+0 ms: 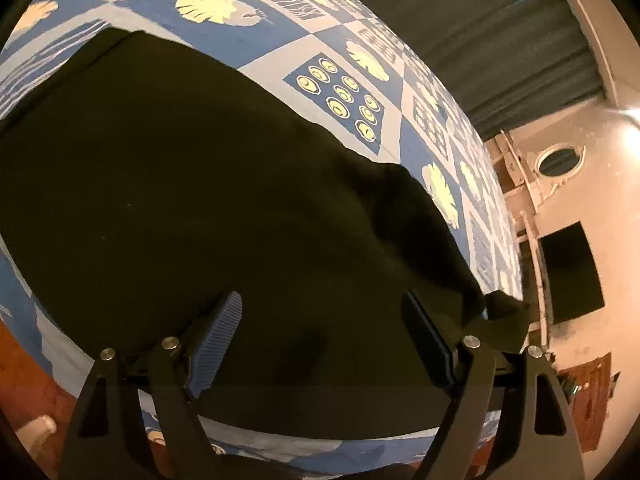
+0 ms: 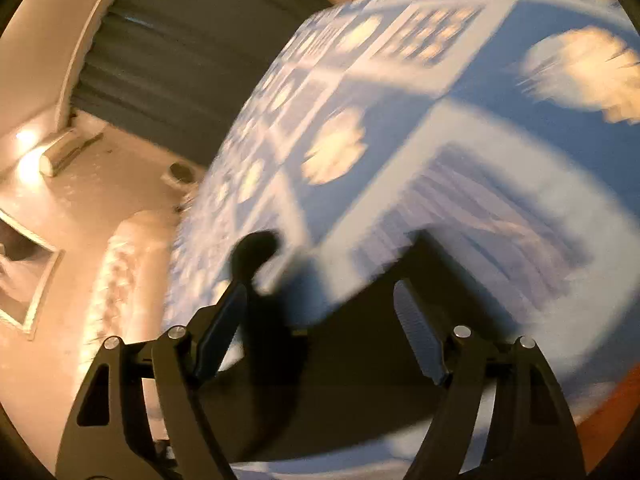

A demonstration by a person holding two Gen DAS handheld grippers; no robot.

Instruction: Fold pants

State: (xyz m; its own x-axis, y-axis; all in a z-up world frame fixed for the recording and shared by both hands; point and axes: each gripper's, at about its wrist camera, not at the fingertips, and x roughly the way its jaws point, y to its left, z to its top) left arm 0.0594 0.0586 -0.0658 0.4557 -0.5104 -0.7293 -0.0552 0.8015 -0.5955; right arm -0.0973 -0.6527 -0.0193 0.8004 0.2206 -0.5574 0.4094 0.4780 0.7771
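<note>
Your left gripper (image 1: 322,320) has its two fingers wide apart, with nothing between them. It hangs over the dark pants (image 1: 192,200), which lie spread out flat on the bed cover (image 1: 256,44). The cover is blue and white with pale leaf shapes on it.

One end of the pants makes a lumpy bump (image 1: 404,208) on the right. A small dark bit (image 1: 506,312) sticks out just beside your right-hand finger (image 1: 428,336).

Past the bed's right side you see a dark curtain (image 1: 480,40) and a pale wall (image 1: 592,184) with a dark square (image 1: 570,272) on it. Reddish floor (image 1: 24,380) shows at the lower left.

The far side of the pants runs in a slant across the cover. Beyond it there is lots of bare cover.

Your right gripper (image 2: 320,330) also has its fingers wide apart and holds nothing. This picture is very blurry. A dark patch of pants (image 2: 360,380) lies under it, near the bed's edge. A dark rounded bit (image 2: 256,252) pokes up by the left-hand finger (image 2: 222,328), and you cannot tell what it is. A wall with a bright lamp (image 2: 24,152) lies off to the left.
</note>
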